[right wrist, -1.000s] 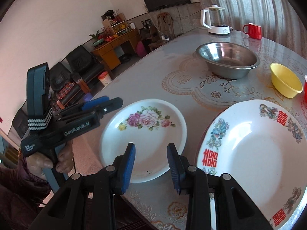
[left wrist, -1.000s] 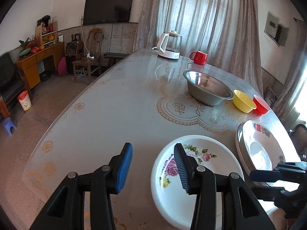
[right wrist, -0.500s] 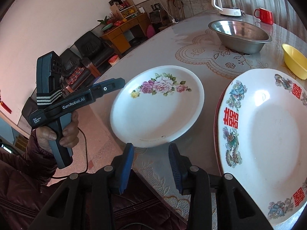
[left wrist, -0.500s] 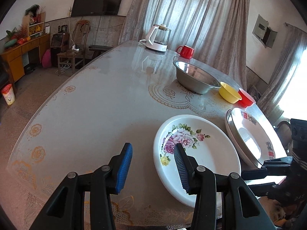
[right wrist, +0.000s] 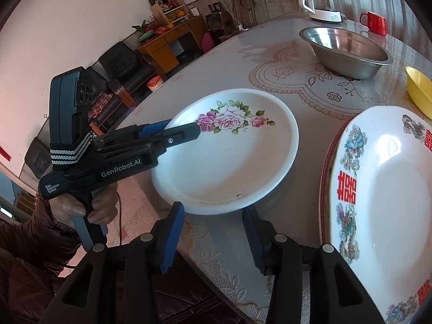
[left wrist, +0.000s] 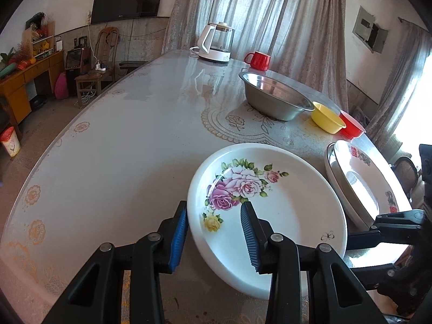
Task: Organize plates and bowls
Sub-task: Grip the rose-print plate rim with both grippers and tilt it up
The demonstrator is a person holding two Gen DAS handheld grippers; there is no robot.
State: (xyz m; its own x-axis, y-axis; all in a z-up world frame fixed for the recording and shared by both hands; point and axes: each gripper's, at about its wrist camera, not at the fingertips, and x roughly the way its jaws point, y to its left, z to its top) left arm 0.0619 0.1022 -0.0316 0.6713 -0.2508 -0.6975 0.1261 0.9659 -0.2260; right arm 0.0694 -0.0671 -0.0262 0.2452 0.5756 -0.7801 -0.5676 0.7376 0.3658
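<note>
The left gripper (left wrist: 213, 232) stood open astride the white rose-printed plate's (left wrist: 283, 216) rim; close squarely before lifting. The right gripper (right wrist: 213, 235) hung open, empty.

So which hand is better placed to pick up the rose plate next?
Left. The left tool is open with the rim of the rose plate between its fingers. The right tool is open too, but short of the near rim.

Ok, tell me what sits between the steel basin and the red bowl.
The yellow bowl sits between the steel basin and the red bowl, seen in the left wrist view.
</note>
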